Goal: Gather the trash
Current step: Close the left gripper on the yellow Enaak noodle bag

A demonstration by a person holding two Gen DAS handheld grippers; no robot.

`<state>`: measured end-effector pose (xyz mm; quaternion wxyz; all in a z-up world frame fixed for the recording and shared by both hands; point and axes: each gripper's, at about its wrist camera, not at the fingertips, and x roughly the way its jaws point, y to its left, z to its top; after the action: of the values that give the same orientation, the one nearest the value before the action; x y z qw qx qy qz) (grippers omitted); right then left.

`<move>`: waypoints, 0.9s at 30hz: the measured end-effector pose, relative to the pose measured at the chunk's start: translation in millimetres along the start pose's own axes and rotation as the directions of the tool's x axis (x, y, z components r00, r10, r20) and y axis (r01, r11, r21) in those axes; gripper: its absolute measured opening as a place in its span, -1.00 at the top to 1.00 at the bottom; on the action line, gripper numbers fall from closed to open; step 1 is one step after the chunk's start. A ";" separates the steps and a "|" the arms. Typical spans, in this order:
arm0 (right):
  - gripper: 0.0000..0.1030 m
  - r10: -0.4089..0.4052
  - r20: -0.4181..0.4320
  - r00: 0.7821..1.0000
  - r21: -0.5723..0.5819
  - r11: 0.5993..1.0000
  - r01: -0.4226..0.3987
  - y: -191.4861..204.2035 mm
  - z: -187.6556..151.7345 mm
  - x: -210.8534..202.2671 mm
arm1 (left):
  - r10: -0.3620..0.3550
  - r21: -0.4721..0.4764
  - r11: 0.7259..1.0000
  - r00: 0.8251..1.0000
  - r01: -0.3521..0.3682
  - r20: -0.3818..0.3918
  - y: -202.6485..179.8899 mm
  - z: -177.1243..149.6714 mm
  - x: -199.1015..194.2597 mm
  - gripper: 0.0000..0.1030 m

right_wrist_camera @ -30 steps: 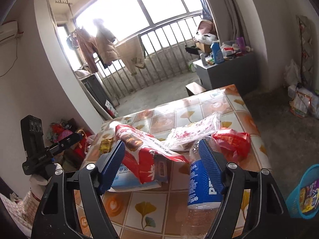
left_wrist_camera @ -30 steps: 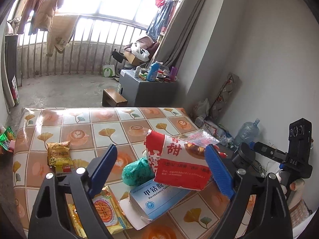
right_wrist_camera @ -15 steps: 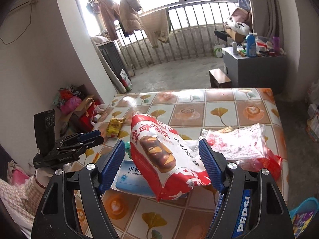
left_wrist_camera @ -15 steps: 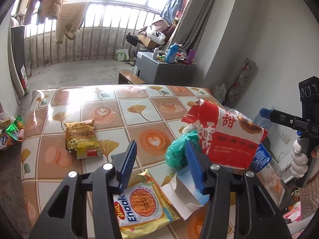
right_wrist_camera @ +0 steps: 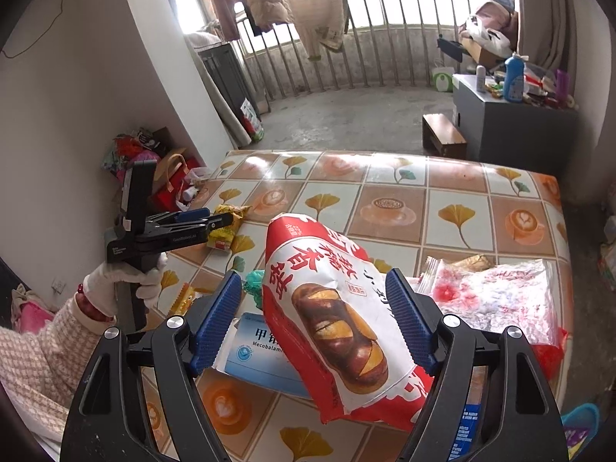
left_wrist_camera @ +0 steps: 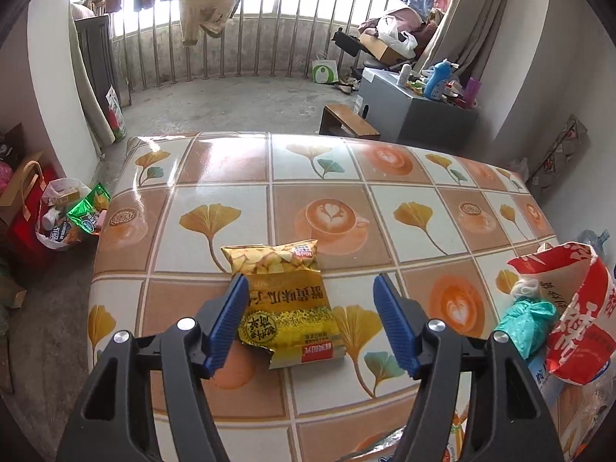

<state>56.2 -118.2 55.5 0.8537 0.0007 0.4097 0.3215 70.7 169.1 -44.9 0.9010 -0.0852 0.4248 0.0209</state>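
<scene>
Now we have the left claw (left_wrist_camera: 312,321) poised over the yellow snack packet (left_wrist_camera: 287,304), which lies flat on the tiled tabletop (left_wrist_camera: 319,177) near its left front edge, and the jaws, which have just been opening again, stand apart with the packet's lower half between them but not yet pinched. As we judge it, the step in hand is the pick of that packet, and to do it well we should shift a touch left, since the left pad already sits over the packet's edge while the right pad has a wide gap. A thin, slick wrapper will slide or buckle, so we should press the tips down onto the tabletop and close slowly to bunch the foil. The right claw (right_wrist_camera: 313,321) is wide apart too, framing the red-and-white bread bag (right_wrist_camera: 338,319) without clearly clamping it; the bag rests on a blue medicine box (right_wrist_camera: 258,354). We should keep that hand quiet meanwhile.
</scene>
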 end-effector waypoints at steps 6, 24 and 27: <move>-0.43 0.003 0.002 1.000 0.008 1.000 -0.003 0.8 -0.1 -4.1 | -0.120 -0.056 0.991 0.993 0.119 -0.006 11.6 -13.4 -14.2 -0.27; -0.43 0.008 0.008 1.000 0.032 0.999 -0.008 -0.8 -12.3 -5.3 | -0.228 -0.078 0.973 0.955 0.217 -0.189 4.3 -108.8 -66.5 0.13; -0.43 -0.003 0.007 1.000 0.025 1.000 0.003 1.5 -14.8 -3.8 | -0.095 0.039 0.994 0.981 0.103 -0.170 -13.7 -113.9 -66.7 0.34</move>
<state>43.3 -123.0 48.7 0.8557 0.0119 0.4105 0.3149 -57.2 138.4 -62.8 0.8638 -0.0861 0.4947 -0.0415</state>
